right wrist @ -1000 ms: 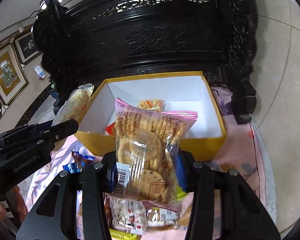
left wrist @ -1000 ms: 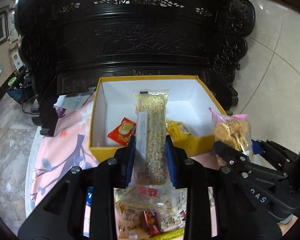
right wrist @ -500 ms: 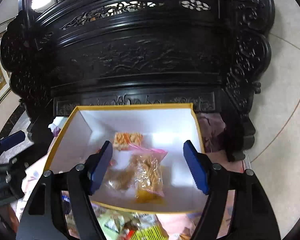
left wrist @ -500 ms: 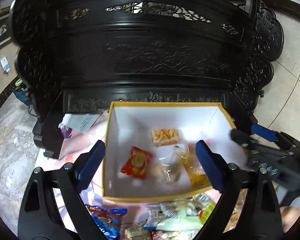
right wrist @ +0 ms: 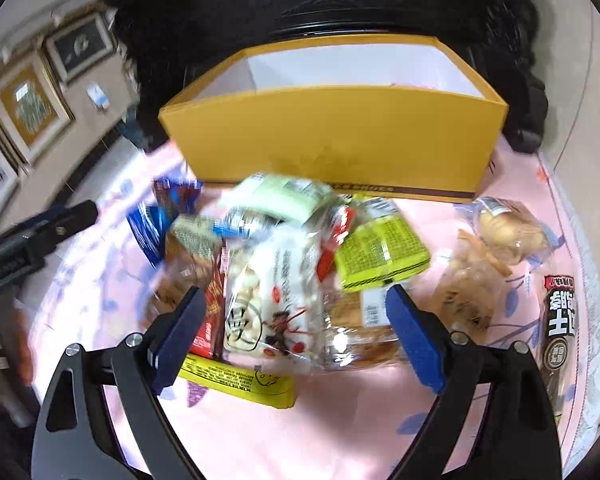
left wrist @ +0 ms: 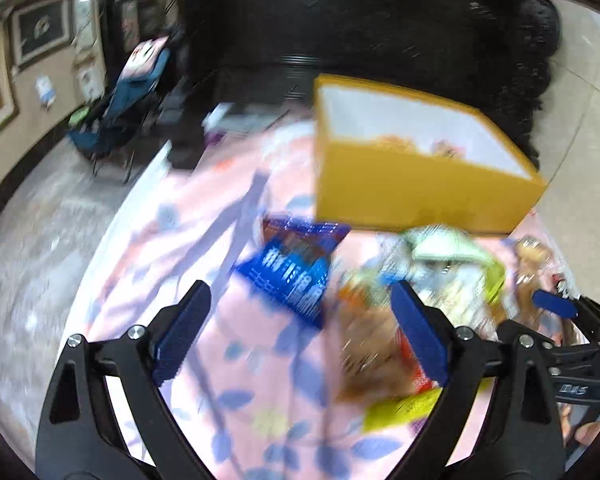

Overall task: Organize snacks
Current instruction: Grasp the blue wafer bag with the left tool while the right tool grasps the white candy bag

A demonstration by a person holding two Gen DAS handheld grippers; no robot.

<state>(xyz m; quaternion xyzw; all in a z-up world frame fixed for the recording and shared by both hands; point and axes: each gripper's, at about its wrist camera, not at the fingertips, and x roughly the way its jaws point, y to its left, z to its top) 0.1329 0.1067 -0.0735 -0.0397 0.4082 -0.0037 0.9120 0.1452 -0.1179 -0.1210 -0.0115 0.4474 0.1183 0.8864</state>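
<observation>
While both wrist views are smeared by motion blur, the following can be listed, left to right.

Left gripper [left wrist: 300, 332]: black frame with blue pads, angled down toward the pink floral-printed tablecloth [left wrist: 172, 240]. Its jaws stand wide apart and grip nothing; a blue foil snack packet [left wrist: 296, 268] with white lettering too blurred to read lies on the cloth just beyond and between the pads.

Pile of loose snack packets [right wrist: 300, 272]: near side of the cloth, right of the blue packet and directly in front of the box. It includes a pale green wrapper [right wrist: 276, 196], a lime-green packet with black small print [right wrist: 380, 252], a clear white-printed bag of pale round pieces [right wrist: 268, 304] bearing a large circled character and red marks, a red packet [right wrist: 210, 308], and a flat yellow packet with black text [right wrist: 236, 380] nearest the camera. None of the print can be read.

Right gripper [right wrist: 292, 328]: same build, also pitched downward. Its jaws have just been opening and now stand wide, poised over the pile with the clear white-printed bag between the pads; contact cannot be told, and nothing is gripped.

Yellow open-topped cardboard box with white interior [right wrist: 332, 132]: far side of the cloth, against dark carved wooden furniture [right wrist: 300, 4]. A few snacks show inside it in the left view, blurred.

Far right: clear bags of pale biscuits [right wrist: 508, 228] and a dark stick-shaped packet with large white characters [right wrist: 560, 320].
</observation>
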